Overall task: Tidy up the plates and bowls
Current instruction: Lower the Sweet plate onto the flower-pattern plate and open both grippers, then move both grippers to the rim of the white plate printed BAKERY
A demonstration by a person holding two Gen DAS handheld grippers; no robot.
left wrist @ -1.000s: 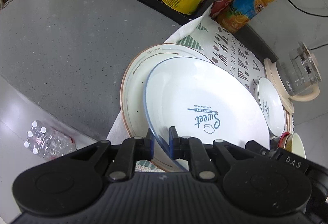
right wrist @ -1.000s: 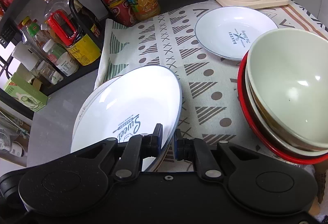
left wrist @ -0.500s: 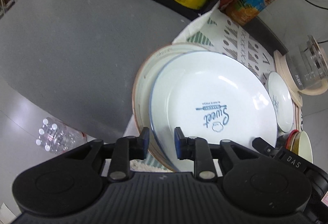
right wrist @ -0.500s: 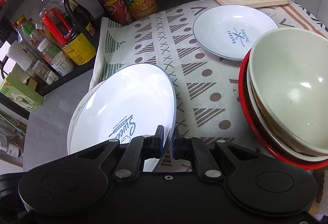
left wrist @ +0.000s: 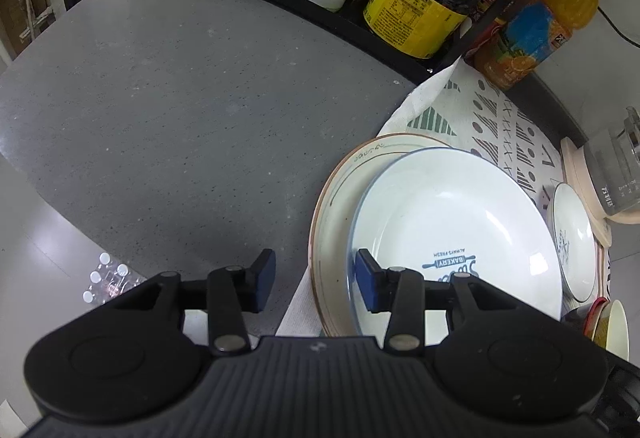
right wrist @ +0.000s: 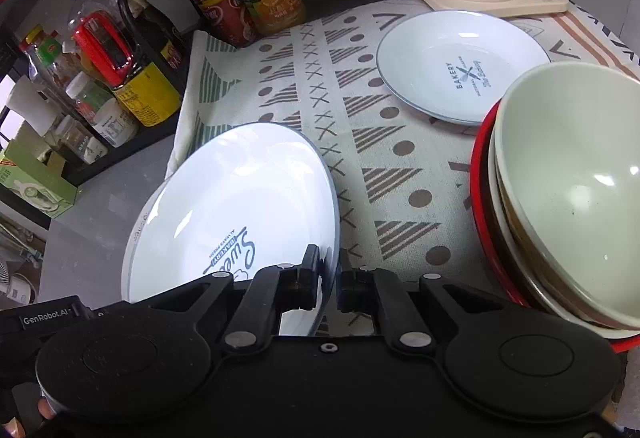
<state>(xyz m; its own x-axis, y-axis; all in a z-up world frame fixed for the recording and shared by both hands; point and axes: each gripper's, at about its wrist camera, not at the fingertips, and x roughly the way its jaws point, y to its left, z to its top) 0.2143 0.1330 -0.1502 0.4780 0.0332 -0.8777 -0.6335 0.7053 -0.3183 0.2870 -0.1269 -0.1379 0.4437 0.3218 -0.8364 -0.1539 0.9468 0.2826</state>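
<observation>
A second ago the left gripper [left wrist: 316, 280] was clamped on the near rim of the white plate [left wrist: 460, 222]. Its jaws have since let go and are opening, with nothing pressed between them. Its right finger [left wrist: 366, 280] now stands over that plate's near rim, while the left finger [left wrist: 264, 278] has swung out over the grey desk [left wrist: 180, 125]. The gripper has also slid to the left, so the plate and the brown-rimmed plate [left wrist: 340, 193] beneath it now sit further right in the left wrist view.
</observation>
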